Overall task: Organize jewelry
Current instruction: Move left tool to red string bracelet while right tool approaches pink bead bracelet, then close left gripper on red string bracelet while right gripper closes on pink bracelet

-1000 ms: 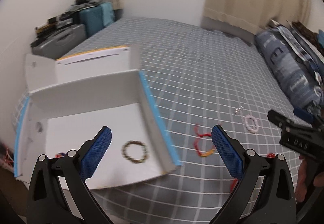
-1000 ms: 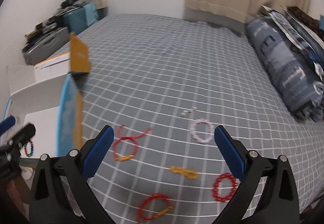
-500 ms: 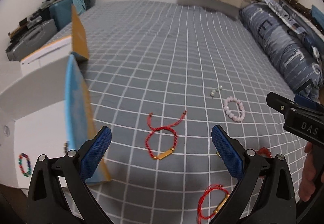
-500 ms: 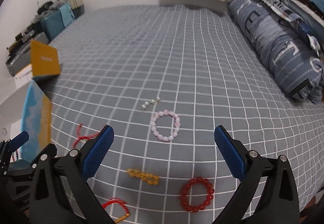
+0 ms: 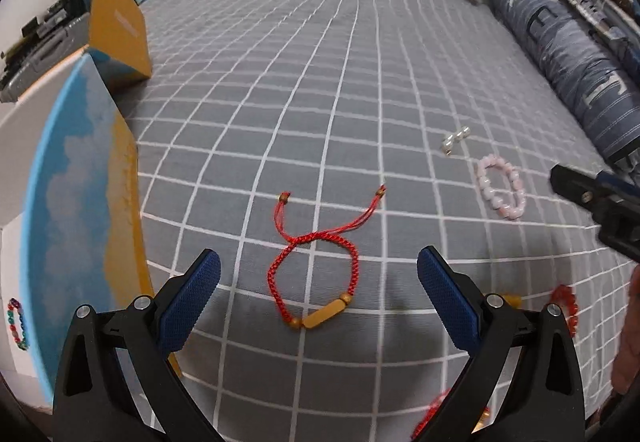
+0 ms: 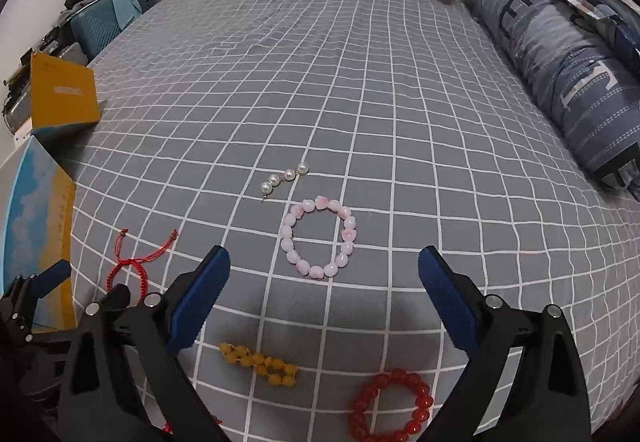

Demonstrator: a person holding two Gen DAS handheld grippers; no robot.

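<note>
My left gripper [image 5: 320,294] is open and empty, with a red cord bracelet [image 5: 316,274] with a yellow bar lying between its fingers on the bed. My right gripper [image 6: 324,290] is open and empty just short of a pink bead bracelet [image 6: 318,236]. A pearl piece [image 6: 284,178] lies beyond it. A yellow bead strand [image 6: 260,364] and a red bead bracelet [image 6: 390,412] lie below the right gripper. The open box [image 5: 80,202] stands at the left with a multicoloured bracelet [image 5: 16,324] inside.
The grey checked bedsheet [image 6: 360,82] stretches far ahead. A blue patterned pillow [image 6: 560,74] lies along the right. A yellow box flap [image 6: 64,94] stands at the left. Cases and clutter [image 6: 96,18] sit by the far left wall.
Both grippers swung right, away from the box. The left one now frames the red cord bracelet; the right one has closed in on the pink bracelet. Both stay open.
</note>
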